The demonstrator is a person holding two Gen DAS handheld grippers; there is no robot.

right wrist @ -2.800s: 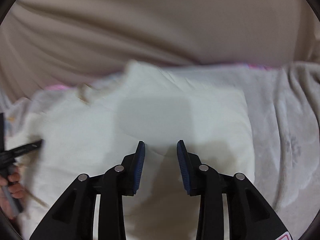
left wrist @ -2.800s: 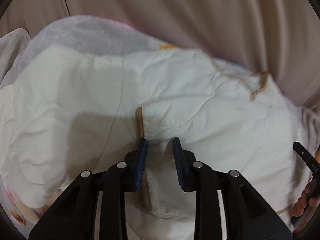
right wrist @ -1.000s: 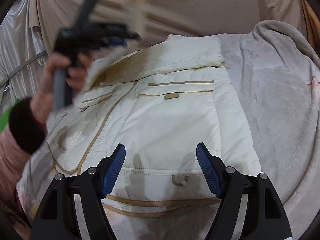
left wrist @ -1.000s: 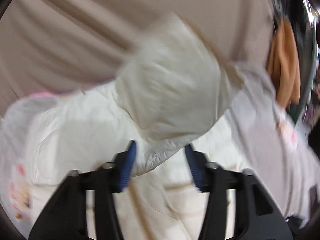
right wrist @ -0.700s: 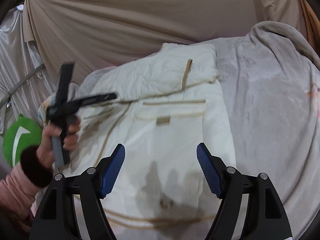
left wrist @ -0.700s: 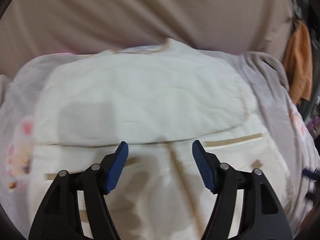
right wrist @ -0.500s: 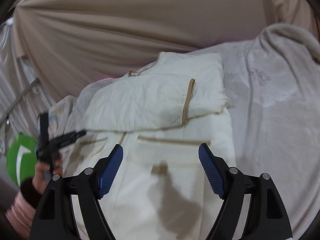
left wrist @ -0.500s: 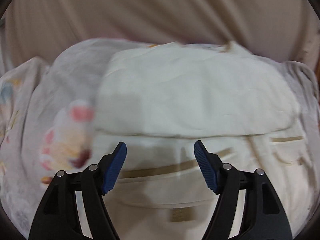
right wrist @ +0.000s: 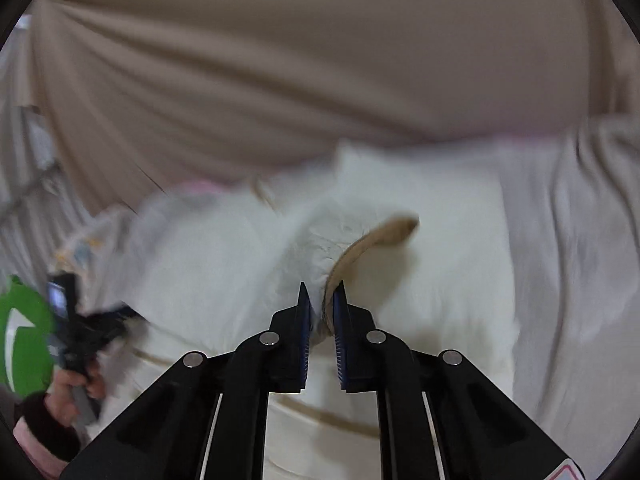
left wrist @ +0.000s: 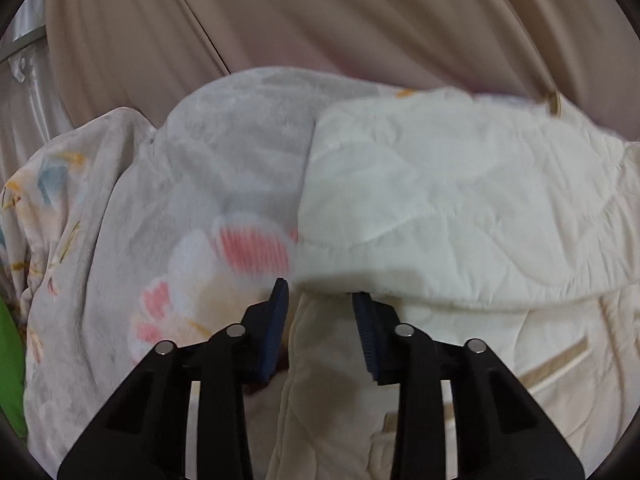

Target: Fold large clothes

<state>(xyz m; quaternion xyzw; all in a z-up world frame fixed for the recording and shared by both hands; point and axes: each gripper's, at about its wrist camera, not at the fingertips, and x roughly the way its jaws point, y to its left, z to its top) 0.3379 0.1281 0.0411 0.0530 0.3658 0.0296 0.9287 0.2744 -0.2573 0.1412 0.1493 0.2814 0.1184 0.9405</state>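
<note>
The right gripper (right wrist: 320, 300) is pinching the quilted jacket's (left wrist: 460, 208) tan-trimmed cuff (right wrist: 360, 252) just ahead; that shallow bite risks slipping. The left gripper (left wrist: 320, 300) is gaping, straddling the folded edge.

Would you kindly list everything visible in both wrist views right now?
quilted jacket: one, cream with tan trim, spread on the blanket, partly folded.
tan-trimmed cuff: one, part of the jacket, pinched by the right gripper.
blanket: one, pale grey with pink floral print, under the jacket.
curtain: beige, draped behind.
green object: one, at far left edge, unclear.
left hand: pink sleeve, holding the left gripper's handle.
left gripper: jaws open around the jacket's folded edge.
right gripper: jaws shut on the cuff.
</note>
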